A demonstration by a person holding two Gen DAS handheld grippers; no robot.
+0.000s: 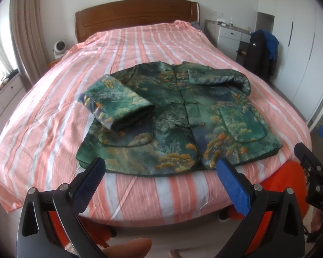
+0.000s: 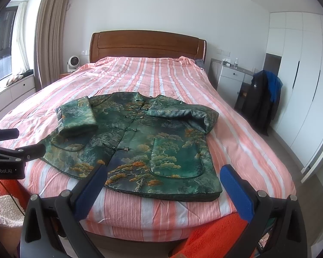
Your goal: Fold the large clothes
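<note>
A green patterned padded jacket (image 1: 178,118) lies front up on the pink striped bed (image 1: 140,43), buttons closed, hem toward me. Its left sleeve (image 1: 116,105) is folded in over the chest; the right sleeve (image 1: 224,77) is folded in near the collar. My left gripper (image 1: 161,172) is open and empty, held just short of the hem. My right gripper (image 2: 163,180) is open and empty, above the hem near the jacket (image 2: 140,135) pocket. The left gripper's body shows at the left edge of the right wrist view (image 2: 8,150).
A wooden headboard (image 2: 148,45) stands at the far end. A white nightstand (image 2: 228,79) and a chair draped with dark clothes (image 2: 262,99) stand right of the bed, beside white wardrobes (image 2: 301,75). A small fan (image 2: 72,62) sits far left. Orange fabric (image 2: 215,236) lies below the bed's foot.
</note>
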